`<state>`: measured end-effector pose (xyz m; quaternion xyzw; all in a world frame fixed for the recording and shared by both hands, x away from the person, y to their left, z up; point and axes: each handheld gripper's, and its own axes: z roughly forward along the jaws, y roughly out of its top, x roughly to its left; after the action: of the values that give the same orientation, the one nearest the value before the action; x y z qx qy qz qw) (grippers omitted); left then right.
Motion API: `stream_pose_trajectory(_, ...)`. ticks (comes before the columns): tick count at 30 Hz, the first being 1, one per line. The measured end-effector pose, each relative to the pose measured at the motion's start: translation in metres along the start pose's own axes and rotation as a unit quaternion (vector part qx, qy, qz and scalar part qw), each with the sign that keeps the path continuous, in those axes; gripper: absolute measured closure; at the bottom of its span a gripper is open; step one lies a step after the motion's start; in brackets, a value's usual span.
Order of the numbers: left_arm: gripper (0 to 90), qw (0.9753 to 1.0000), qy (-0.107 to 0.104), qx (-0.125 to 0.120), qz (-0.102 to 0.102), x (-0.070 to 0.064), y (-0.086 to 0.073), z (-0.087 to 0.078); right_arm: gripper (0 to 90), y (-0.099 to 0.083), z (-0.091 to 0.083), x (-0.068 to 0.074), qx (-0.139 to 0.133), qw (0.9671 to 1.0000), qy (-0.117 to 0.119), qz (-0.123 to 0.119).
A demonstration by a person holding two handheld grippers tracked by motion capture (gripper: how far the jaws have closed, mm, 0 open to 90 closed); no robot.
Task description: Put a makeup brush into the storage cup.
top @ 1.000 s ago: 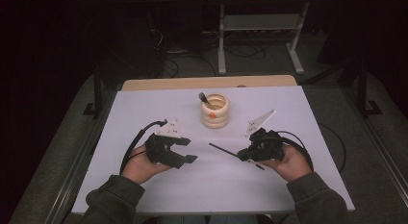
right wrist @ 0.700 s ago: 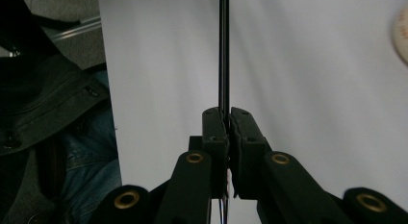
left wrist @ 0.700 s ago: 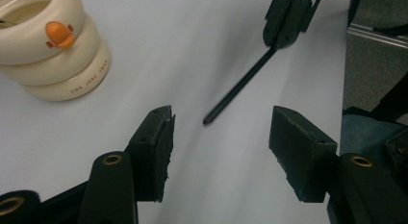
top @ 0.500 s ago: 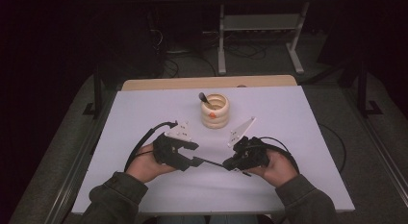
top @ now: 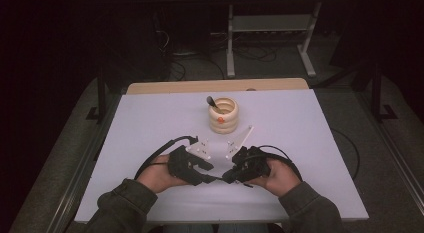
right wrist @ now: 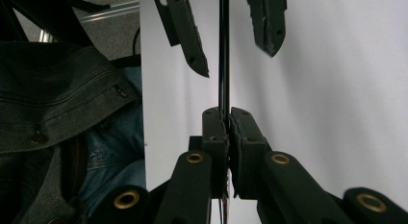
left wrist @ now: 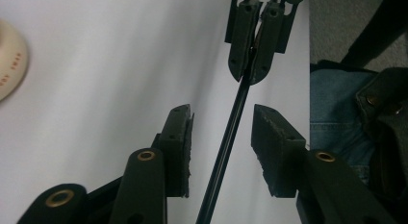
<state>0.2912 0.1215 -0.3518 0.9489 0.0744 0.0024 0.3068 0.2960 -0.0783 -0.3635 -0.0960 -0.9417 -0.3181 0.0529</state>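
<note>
A thin black rod [left wrist: 230, 137] runs between the two grippers, just above the white table [top: 150, 123] near its front middle. My right gripper [right wrist: 224, 113] is shut on one end of the rod [right wrist: 223, 65]. My left gripper [left wrist: 221, 113] is open, with the rod passing between its jaws and touching neither pad. In the high view the left gripper [top: 211, 177] and right gripper [top: 228, 176] point at each other, tips almost meeting. A cream ribbed cup [top: 223, 114] with a dark utensil [top: 212, 101] in it stands behind them.
The cup's rim [left wrist: 9, 60] shows at the left of the left gripper view. Cables [top: 155, 158] loop from both grippers across the table. The person's jacket sleeve and jeans [right wrist: 96, 137] lie at the front edge. A metal stand [top: 270, 43] is on the floor beyond.
Both grippers have moved toward each other at the table's front middle. The right one carried the rod leftward, and it now lies between the left gripper's open jaws.
</note>
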Motion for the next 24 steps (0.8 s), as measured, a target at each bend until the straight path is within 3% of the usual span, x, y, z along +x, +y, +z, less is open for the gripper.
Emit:
stream_pose_trajectory(11, 67.8, 0.9987, -0.03, 0.036, 0.022, -0.002, 0.001, 0.013, 85.3, 0.002, 0.001, 0.004, 0.002, 0.9999, 0.01, -0.01)
stream_pose_trajectory(19, 81.5, 0.9969, -0.053, 0.044, 0.038, -0.006, 0.0, 0.016, 85.2, 0.006, 0.001, 0.007, 0.007, 0.9996, 0.021, -0.016)
stream_pose_trajectory(22, 84.3, 0.9958, -0.059, 0.048, 0.052, -0.008, 0.0, 0.016, 84.6, 0.004, 0.002, 0.007, 0.002, 0.9994, 0.023, -0.027)
stream_pose_trajectory(24, 84.6, 0.9961, -0.065, 0.041, 0.044, -0.009, -0.002, 0.017, 78.8, 0.0, 0.001, 0.004, -0.019, 0.999, 0.03, -0.027)
